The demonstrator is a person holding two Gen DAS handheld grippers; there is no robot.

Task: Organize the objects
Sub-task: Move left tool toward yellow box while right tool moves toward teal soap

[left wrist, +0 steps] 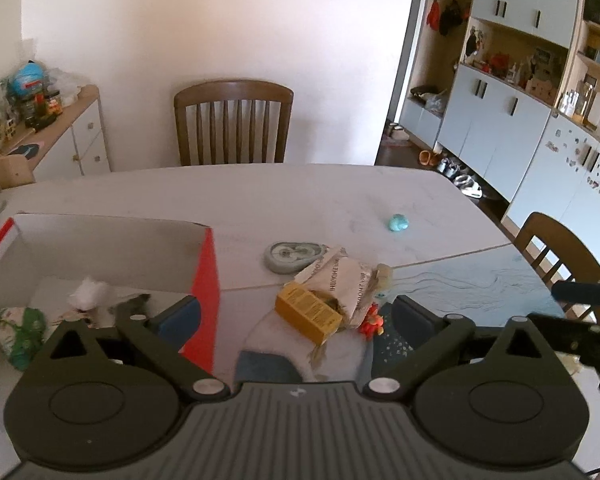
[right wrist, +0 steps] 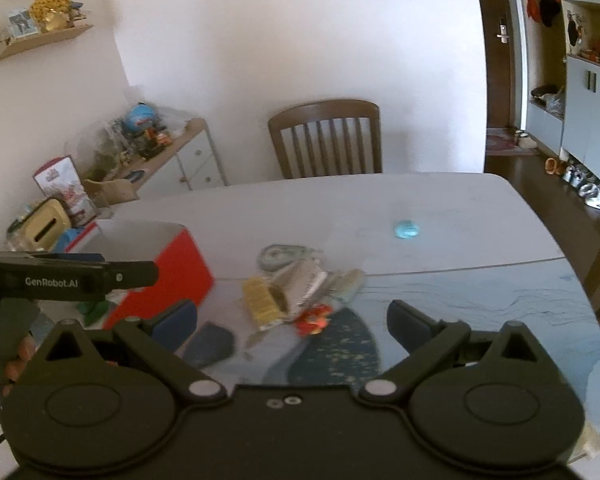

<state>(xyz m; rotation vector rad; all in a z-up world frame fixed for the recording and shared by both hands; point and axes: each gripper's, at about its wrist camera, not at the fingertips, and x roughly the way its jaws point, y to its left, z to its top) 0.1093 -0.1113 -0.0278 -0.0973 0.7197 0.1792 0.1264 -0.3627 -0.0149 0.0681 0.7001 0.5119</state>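
A red box (left wrist: pixel 204 276) with a white inside stands open on the table at the left; it holds a white wad (left wrist: pixel 88 292) and a green-patterned bag (left wrist: pixel 18 332). It also shows in the right wrist view (right wrist: pixel 172 276). Beside it lie a yellow carton (left wrist: pixel 308 312), crumpled paper (left wrist: pixel 340 276), a small red toy (left wrist: pixel 372 322), a grey oval case (left wrist: pixel 292 256) and a blue ball (left wrist: pixel 398 223). My left gripper (left wrist: pixel 296 316) is open and empty above the carton. My right gripper (right wrist: pixel 292 316) is open and empty above the same pile (right wrist: pixel 264 300).
The table (left wrist: pixel 260 196) has a blue patterned mat (left wrist: pixel 480 284) at the near right. Wooden chairs stand at the far side (left wrist: pixel 233 120) and at the right (left wrist: pixel 560 248). A cluttered sideboard (left wrist: pixel 52 128) is at the left, cabinets (left wrist: pixel 500 112) at the right.
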